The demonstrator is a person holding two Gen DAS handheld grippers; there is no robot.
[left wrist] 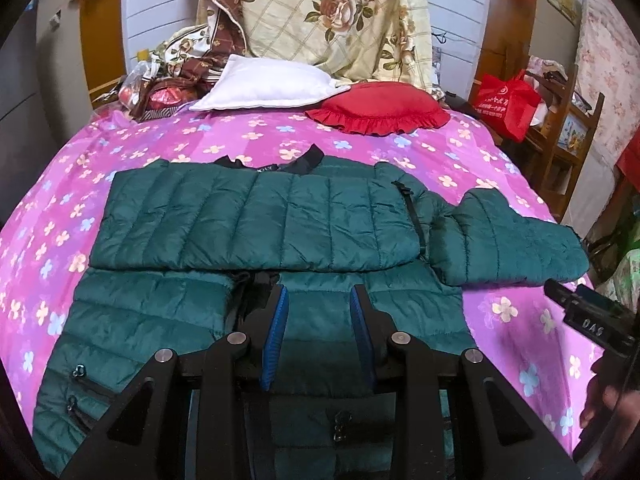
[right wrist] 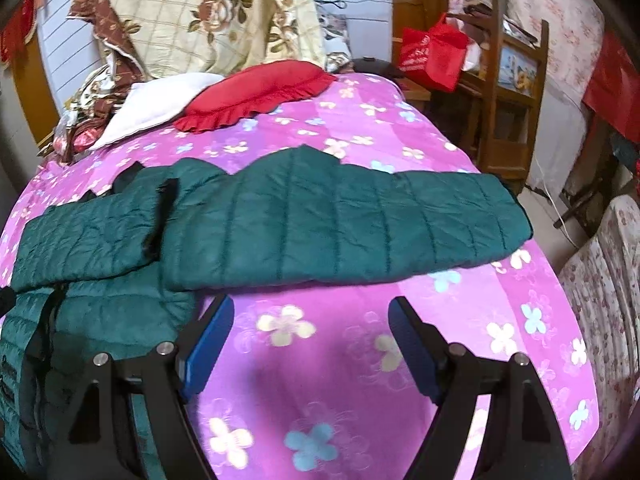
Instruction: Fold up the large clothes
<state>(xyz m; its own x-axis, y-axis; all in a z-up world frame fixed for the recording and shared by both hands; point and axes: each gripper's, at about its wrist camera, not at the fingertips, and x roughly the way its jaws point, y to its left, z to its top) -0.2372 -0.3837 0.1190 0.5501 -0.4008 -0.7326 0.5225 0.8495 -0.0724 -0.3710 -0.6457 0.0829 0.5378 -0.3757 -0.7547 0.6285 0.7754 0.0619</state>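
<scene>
A dark green quilted jacket [left wrist: 256, 220] lies spread on the pink flowered bed sheet [left wrist: 160, 140], collar toward the pillows. One sleeve is folded across its chest. The other sleeve [right wrist: 340, 224] stretches sideways over the sheet to the right. My left gripper [left wrist: 319, 292] hovers over the jacket's lower body. Its blue pads stand a narrow gap apart, with flat fabric showing between them and nothing pinched. My right gripper [right wrist: 310, 308] is wide open above bare sheet, just short of the outstretched sleeve. It also shows at the right edge of the left wrist view, where a hand [left wrist: 608, 400] holds it.
A white pillow [left wrist: 268, 80], a red frilled cushion [left wrist: 380, 110] and a rose-patterned quilt [left wrist: 332, 12] are piled at the head of the bed. A red bag [left wrist: 506, 100] and a wooden shelf [left wrist: 572, 132] stand to the right. The bed's right edge drops to the floor [right wrist: 548, 216].
</scene>
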